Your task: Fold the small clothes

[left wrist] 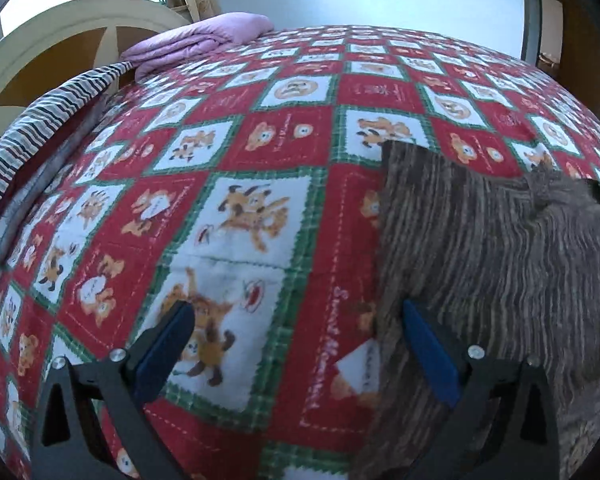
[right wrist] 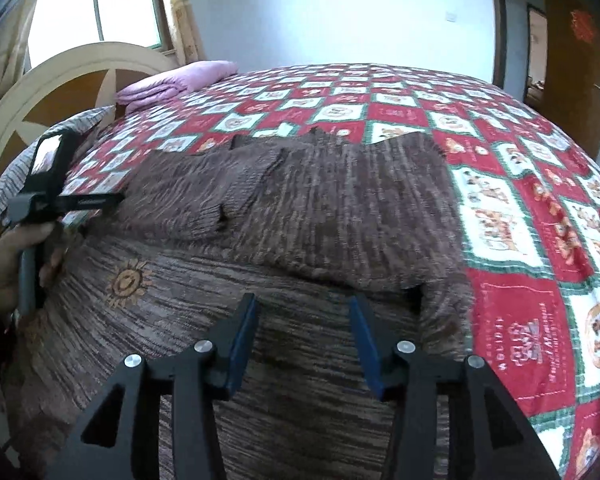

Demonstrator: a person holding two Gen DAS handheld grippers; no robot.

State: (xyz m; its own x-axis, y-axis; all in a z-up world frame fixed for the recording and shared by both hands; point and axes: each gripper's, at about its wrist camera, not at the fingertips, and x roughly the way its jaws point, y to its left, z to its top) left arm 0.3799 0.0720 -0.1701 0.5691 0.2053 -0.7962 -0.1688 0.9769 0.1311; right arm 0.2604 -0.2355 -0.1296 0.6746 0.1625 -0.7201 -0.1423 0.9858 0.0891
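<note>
Left gripper (left wrist: pixel 296 344) spread wide, nothing between its blue-padded fingers (left wrist: pixel 430 356), hovering low over the bedspread (left wrist: pixel 236 152) at the left edge of a brown striped knit sweater (left wrist: pixel 500 264); right-hand finger over the knit, left-hand finger over a white teddy-bear square. Seen again from the right wrist view as a black frame (right wrist: pixel 56 196) at the sweater's left side, gripped by a bare hand (right wrist: pixel 16 264). Right gripper (right wrist: pixel 302 344) likewise parted, holding nothing, poised just above the near part of the sweater (right wrist: pixel 284 216), both blue pads (right wrist: pixel 242 344) over the knit. Sweater spread flat on the bed, mottled brown with darker streaks, a small orange sun-like motif (right wrist: pixel 126 280) on the near left portion. One sleeve folded across the body in the upper left area, its cuff ending near the middle; a fold edge running across the garment just beyond the right gripper's fingertips. Far hem or collar edge uneven, lying toward the middle of the bed. Bedspread a patchwork of red, white and green squares with cartoon bears and dogs, reaching to every visible edge of the bed. Toward the head of the bed, at the far left corner, a folded purple blanket (right wrist: pixel 172 80); beside it a striped pillow (left wrist: pixel 44 120) along the left edge. Behind these, a cream arched headboard (right wrist: pixel 80 68) with brown panels, a window (right wrist: pixel 96 4) above it, a pale wall (right wrist: pixel 320 12), and a wooden door (right wrist: pixel 572 60) to the far right.
</note>
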